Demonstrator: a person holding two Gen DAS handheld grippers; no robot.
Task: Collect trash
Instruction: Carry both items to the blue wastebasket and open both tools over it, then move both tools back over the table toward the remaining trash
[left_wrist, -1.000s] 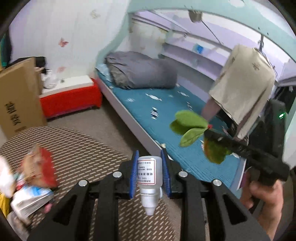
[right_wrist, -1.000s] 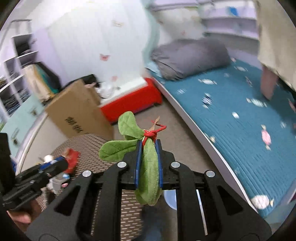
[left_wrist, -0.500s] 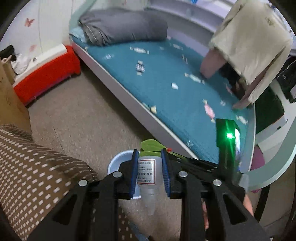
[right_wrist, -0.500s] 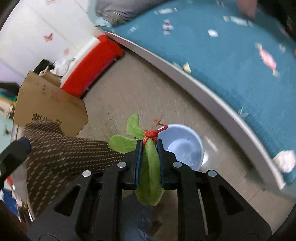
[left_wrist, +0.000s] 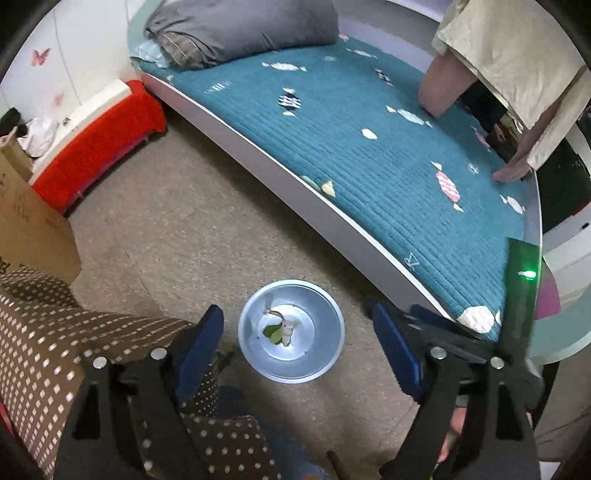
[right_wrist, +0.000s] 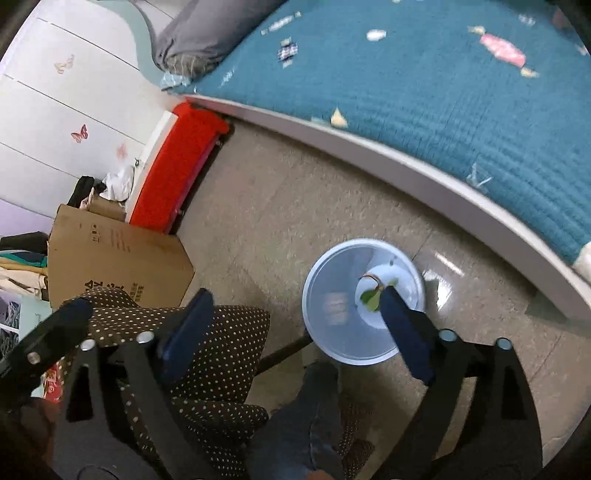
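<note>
- My left gripper (left_wrist: 297, 341) hangs above the floor (left_wrist: 177, 229) with jaws wide apart and nothing between them; it sits right over the bin, which I judge is so a drop falls straight in.
- Pale blue bin (left_wrist: 291, 330) stands on the floor just beside the bed edge (left_wrist: 295, 177), near the corner of the dotted cloth (left_wrist: 48, 332); close enough to reach from the seat, I'd guess.
- Trash is in the bin: small white bottle (left_wrist: 287, 328) lying at the bottom centre, touching the green leaves (left_wrist: 272, 332) beside it.
- From the right wrist view the bin (right_wrist: 332, 314) shows the leaves (right_wrist: 369, 297) and a bit of red tie at the bottom; the bottle is partly hidden behind a jaw pad.
- My right gripper (right_wrist: 291, 328) also has jaws fully apart, empty, held over the bin's near rim.
- Both items look delivered; this drop seems done.
- More litter likely remains: a red wrapper (right_wrist: 55, 380) peeks at the cloth's left edge.
- Next I'd swing both grippers back there, jaws open.
</note>
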